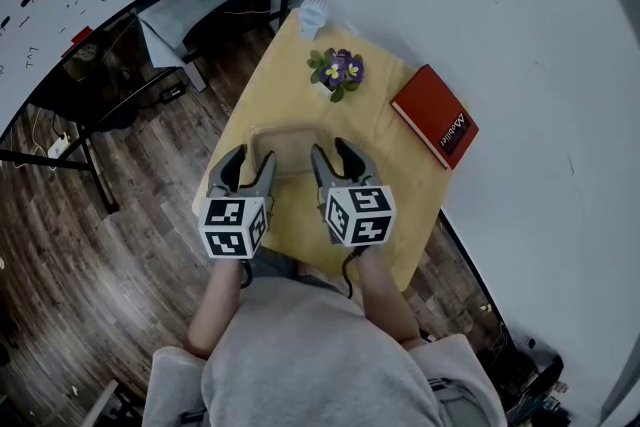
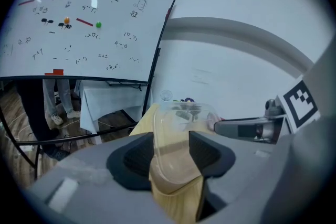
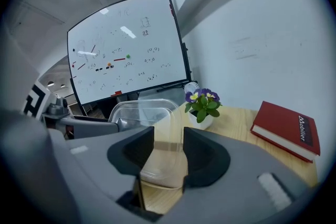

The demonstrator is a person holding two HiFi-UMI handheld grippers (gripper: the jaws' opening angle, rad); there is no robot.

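From the head view I see the clear container lying on the counter, with my left gripper at its left edge and my right gripper at its right edge. The container is so transparent here that I can only trace its rim, and the marker cubes cover the rear of both tools. Beyond it stand a potted flower and a red book. In the left gripper view the jaws are closed onto the container's wall, which fills the narrow gap between the two dark pads. Its far side runs out toward the flower, where the outline fades against the wall. In the right gripper view the jaws likewise pinch the container's near wall, and the gripper body cuts off the bottom of the container. The book lies well off to the right.
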